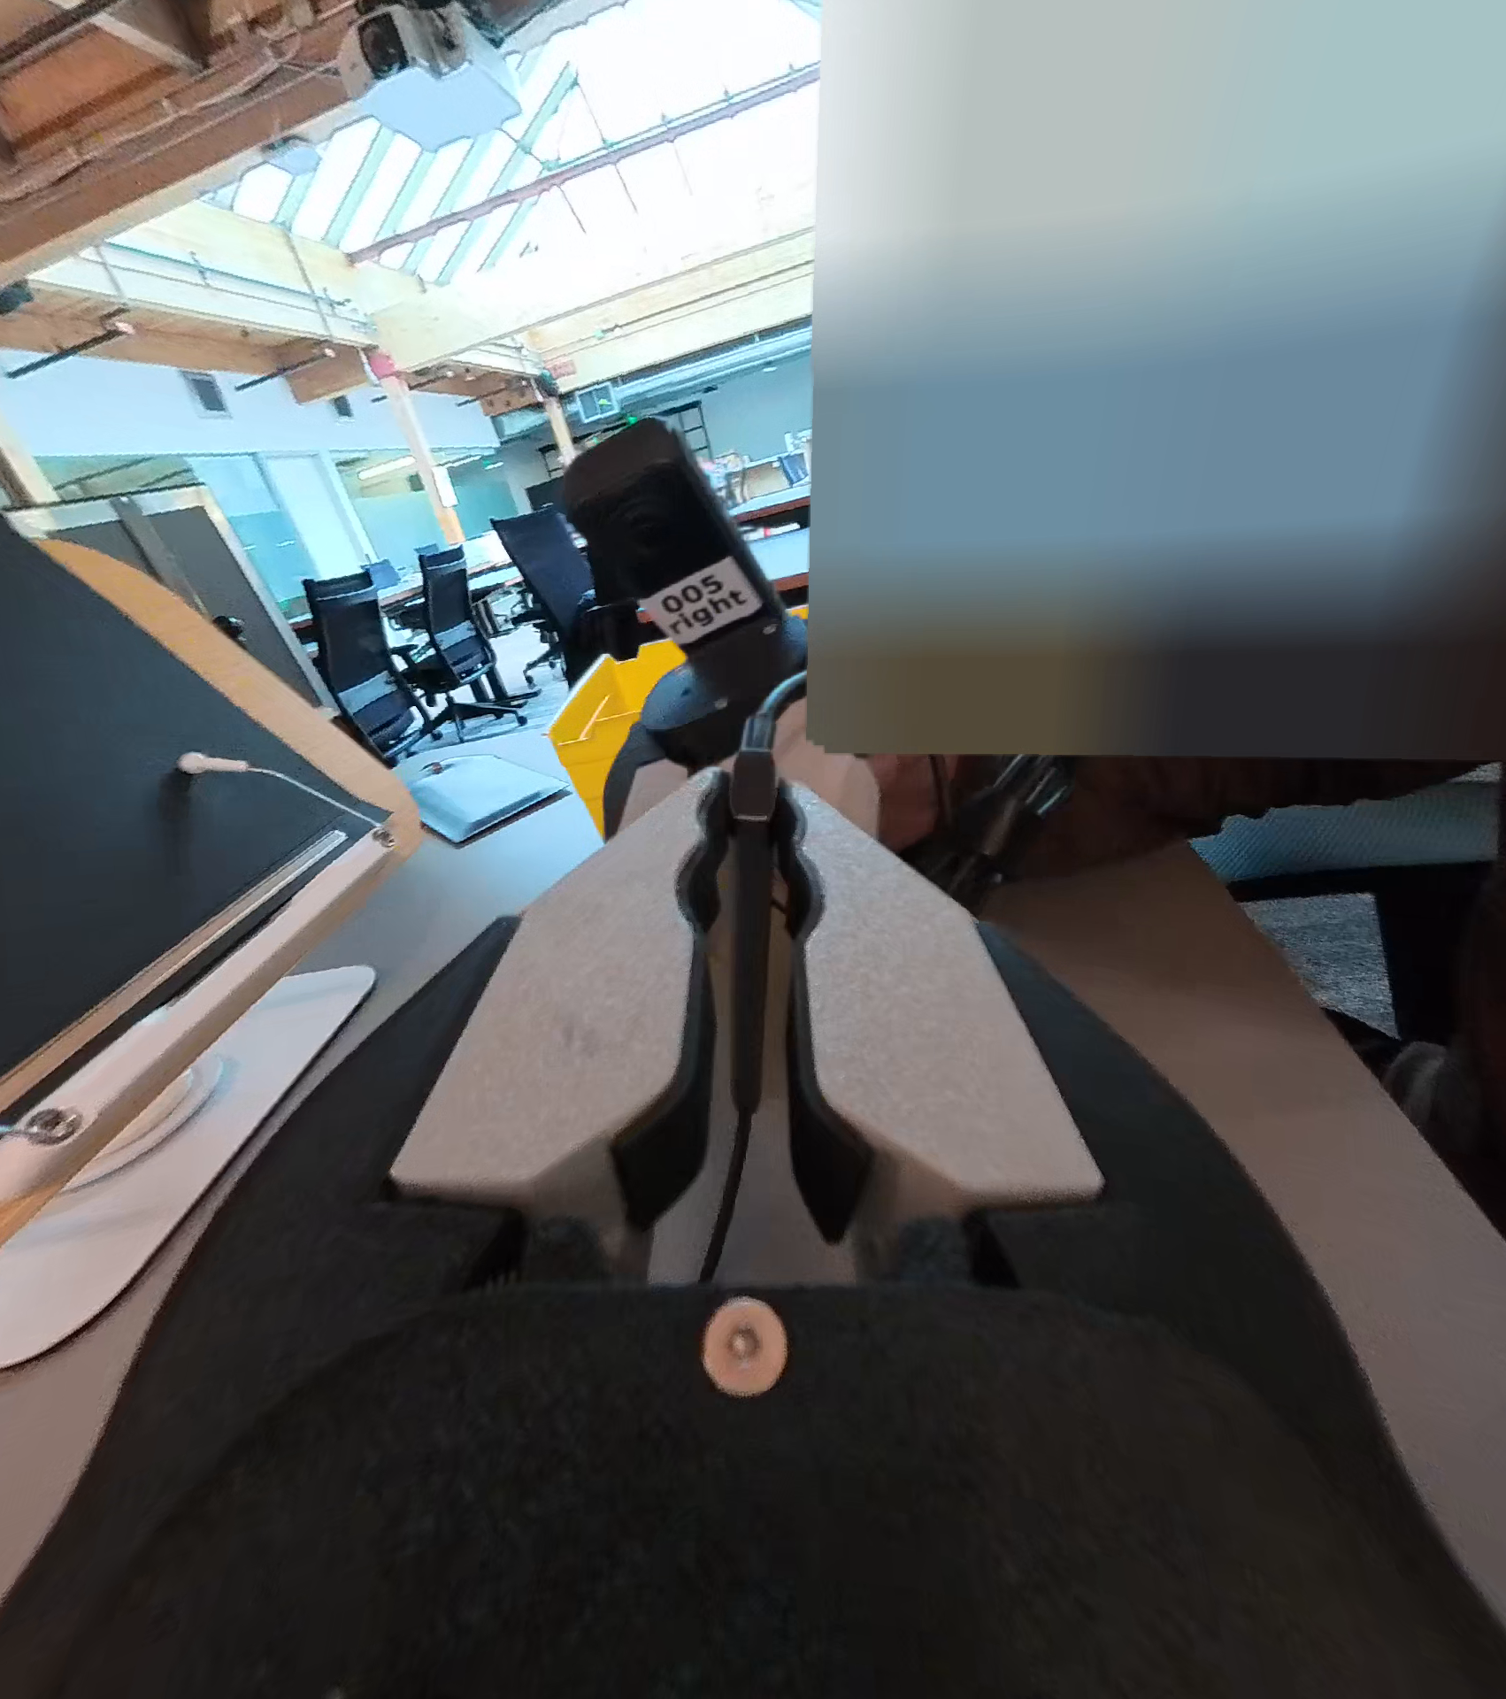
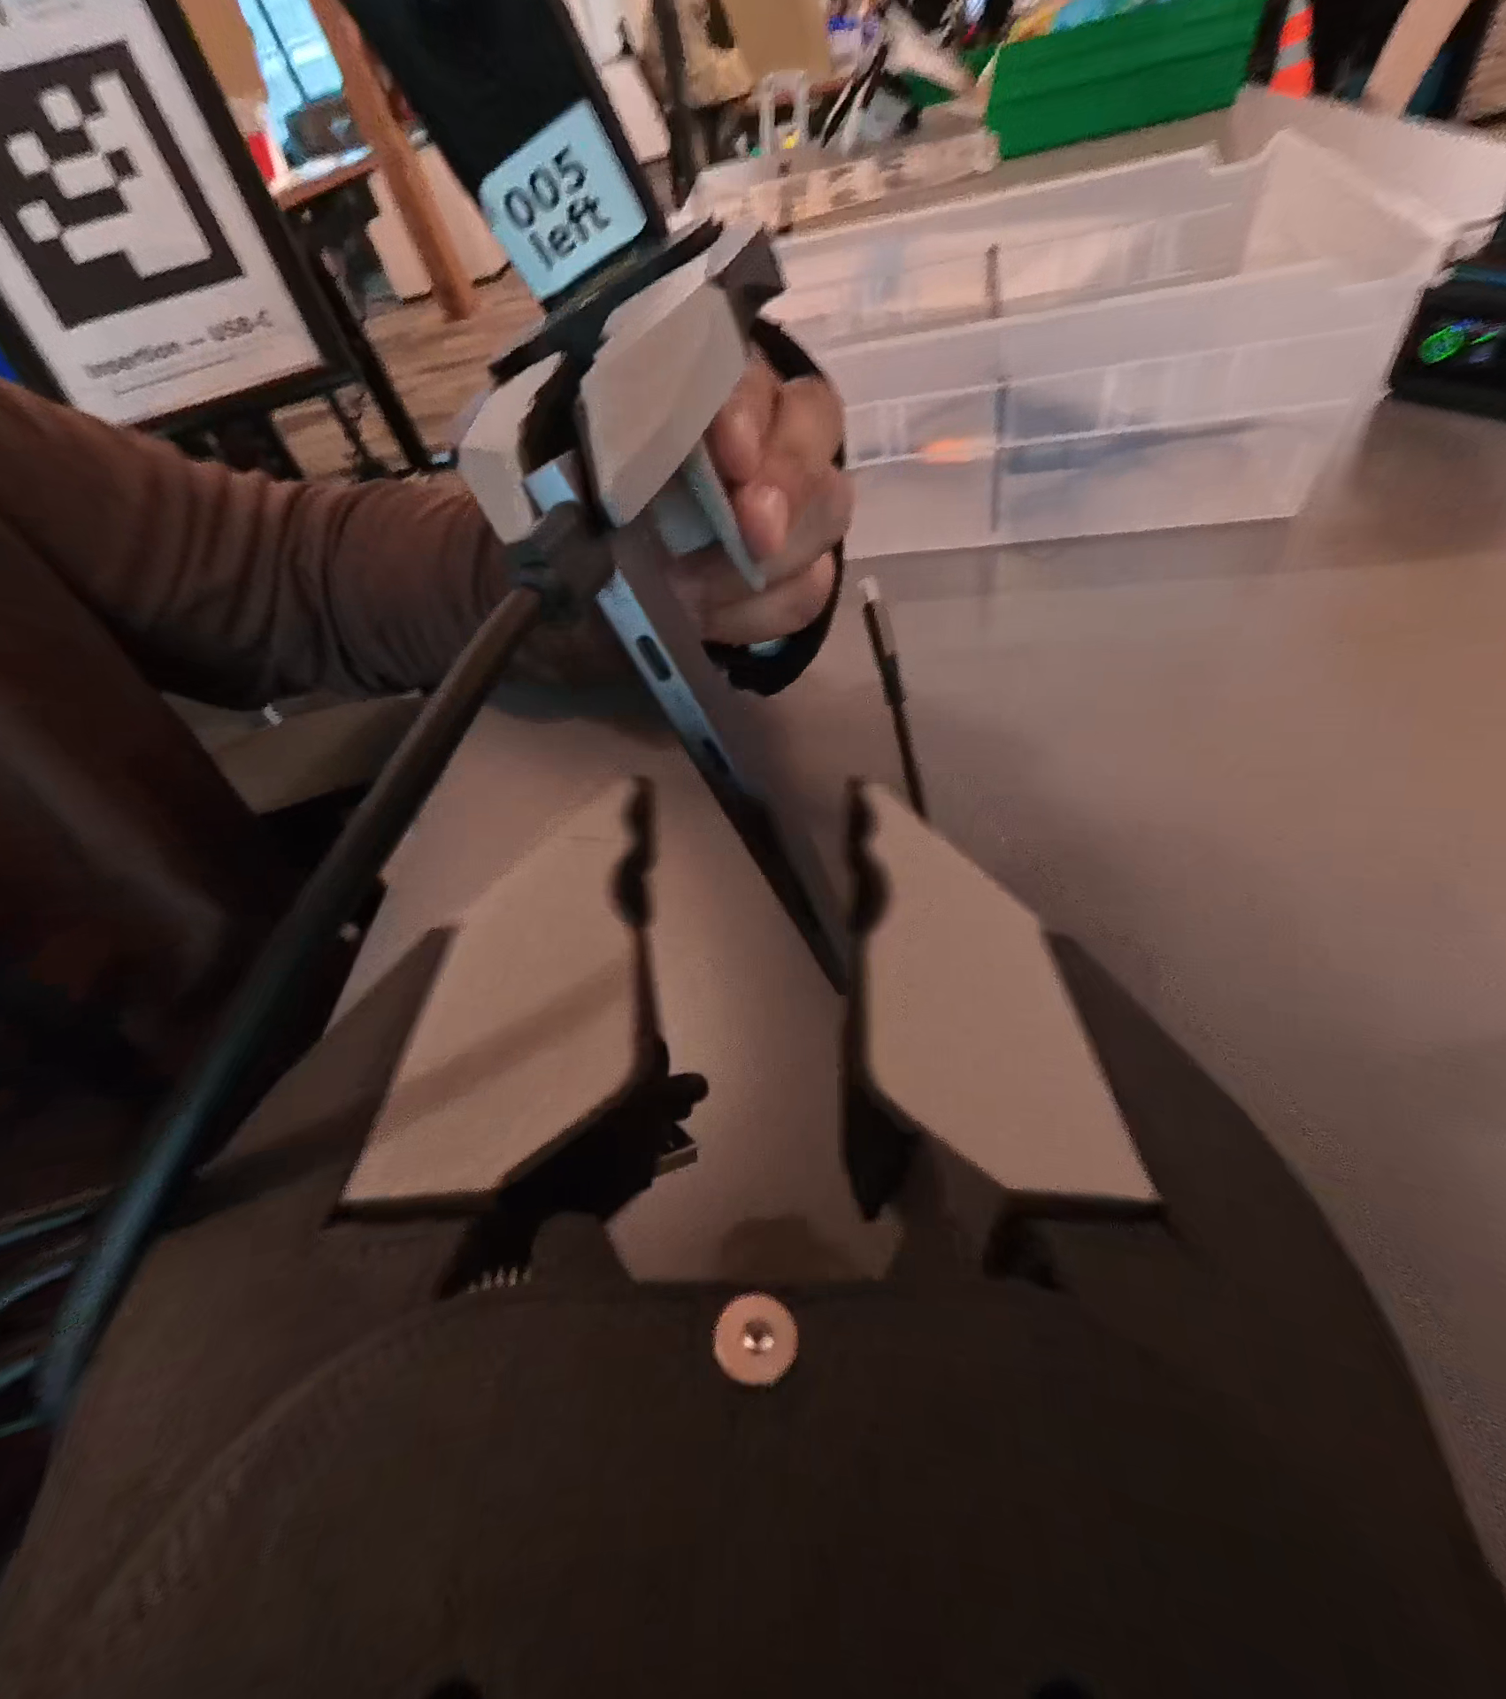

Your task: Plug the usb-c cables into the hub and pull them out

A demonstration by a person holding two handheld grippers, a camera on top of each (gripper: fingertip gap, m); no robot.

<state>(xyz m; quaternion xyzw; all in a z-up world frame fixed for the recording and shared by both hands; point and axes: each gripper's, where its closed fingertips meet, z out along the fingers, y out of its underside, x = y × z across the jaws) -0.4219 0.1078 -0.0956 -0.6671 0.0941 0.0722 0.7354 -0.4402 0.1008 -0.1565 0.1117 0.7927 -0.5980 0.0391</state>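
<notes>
The left tongs are clamped edge-on around the slim grey hub, with a black usb-c cable plugged into its far end. In the right wrist view, the hub is seen raised above the counter, its port edge exposed. The right tongs are held agape and empty just beside that edge. A second cable is seen just right of the hub. Bare counter is left to the right, bounded by clear bins.

Left gripper fingers pinched nearly together; right gripper fingers spread.
</notes>
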